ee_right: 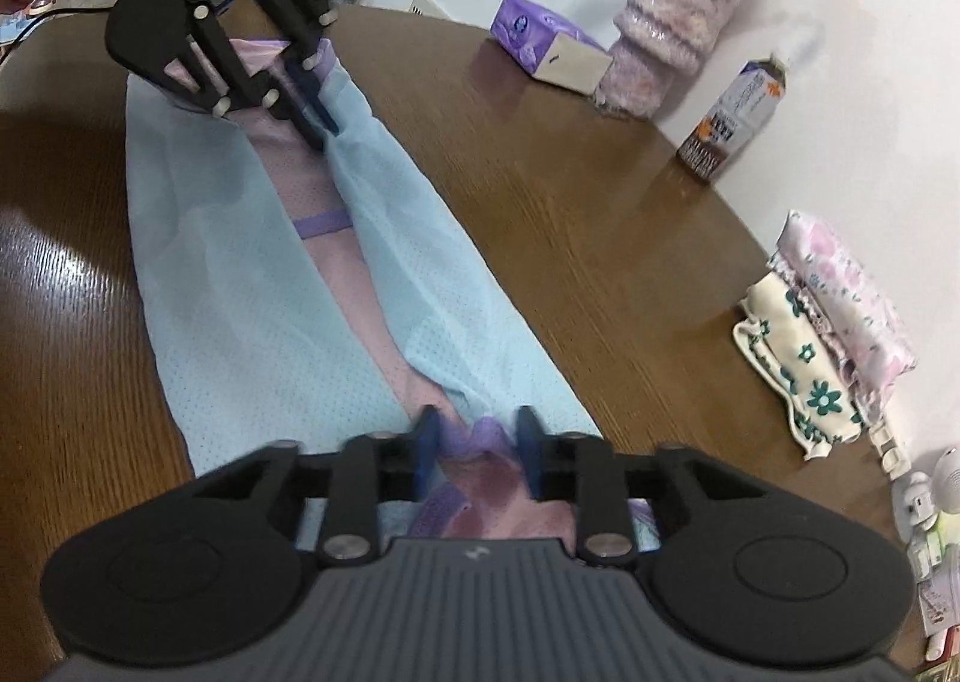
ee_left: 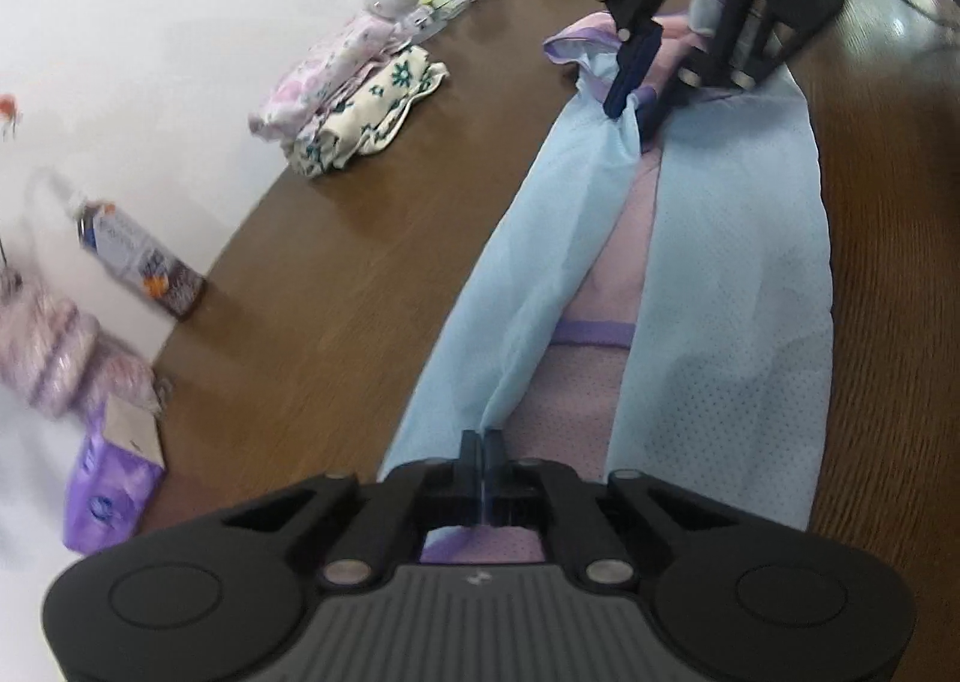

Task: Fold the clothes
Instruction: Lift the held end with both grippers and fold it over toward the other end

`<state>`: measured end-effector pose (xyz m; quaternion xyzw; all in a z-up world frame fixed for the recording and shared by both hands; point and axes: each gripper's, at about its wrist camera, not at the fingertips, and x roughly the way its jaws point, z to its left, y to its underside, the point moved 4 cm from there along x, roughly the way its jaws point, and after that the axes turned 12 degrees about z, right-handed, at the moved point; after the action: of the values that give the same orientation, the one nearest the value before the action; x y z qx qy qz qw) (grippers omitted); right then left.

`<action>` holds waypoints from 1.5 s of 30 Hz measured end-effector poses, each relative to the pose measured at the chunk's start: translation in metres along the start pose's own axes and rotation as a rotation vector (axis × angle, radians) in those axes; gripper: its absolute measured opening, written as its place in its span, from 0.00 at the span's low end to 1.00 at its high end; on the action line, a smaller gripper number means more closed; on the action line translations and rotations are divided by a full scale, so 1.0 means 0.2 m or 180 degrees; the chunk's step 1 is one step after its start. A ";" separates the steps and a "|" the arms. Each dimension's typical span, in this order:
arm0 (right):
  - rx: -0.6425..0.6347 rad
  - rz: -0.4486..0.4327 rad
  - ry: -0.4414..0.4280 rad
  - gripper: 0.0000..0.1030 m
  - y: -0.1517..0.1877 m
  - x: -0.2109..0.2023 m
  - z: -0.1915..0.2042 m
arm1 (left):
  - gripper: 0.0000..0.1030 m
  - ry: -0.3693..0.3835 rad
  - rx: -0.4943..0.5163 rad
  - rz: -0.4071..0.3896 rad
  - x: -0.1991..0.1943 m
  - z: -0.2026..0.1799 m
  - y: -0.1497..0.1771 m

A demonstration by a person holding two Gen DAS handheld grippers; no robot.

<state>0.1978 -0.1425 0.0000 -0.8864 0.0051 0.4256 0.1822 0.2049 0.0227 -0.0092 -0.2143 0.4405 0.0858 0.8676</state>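
left wrist view: left gripper (ee_left: 483, 445) pinched the blue flap of the garment (ee_left: 738, 286) on the table (ee_left: 372, 226), both sides folded inward. right gripper (ee_right: 474, 442) fingers spread around bunched hem. crosswise folds seemingly left; folded pile (ee_right: 828, 346) aside.

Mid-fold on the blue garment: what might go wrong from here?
1. The right gripper stands open around the purple trim, so that end of the blue garment may drop while the left gripper, shut on it, pulls, giving a skewed fold.
2. The left pinch looks thin and might slip.
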 end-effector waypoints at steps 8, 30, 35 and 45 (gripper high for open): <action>-0.0789 0.0087 0.0650 0.07 -0.01 0.01 0.07 | 0.00 -0.0132 0.0009 -0.0225 -0.14 -0.06 0.00; 0.0021 0.0250 -0.0177 0.09 -0.07 0.11 -0.13 | 0.00 -0.0129 -0.0222 -0.0304 -0.20 -0.05 0.01; -0.0637 0.0227 0.0397 0.07 -0.05 0.07 -0.05 | 0.00 -0.0009 -0.0232 -0.0248 -0.18 -0.09 0.02; -0.1039 0.0294 0.0515 0.07 0.03 0.08 0.11 | 0.00 0.0117 -0.0234 -0.0156 -0.14 -0.18 0.03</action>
<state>0.1899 -0.1388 -0.0258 -0.9343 -0.0088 0.3559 0.0153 0.1605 0.0133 -0.0074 -0.2583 0.4476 0.0767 0.8527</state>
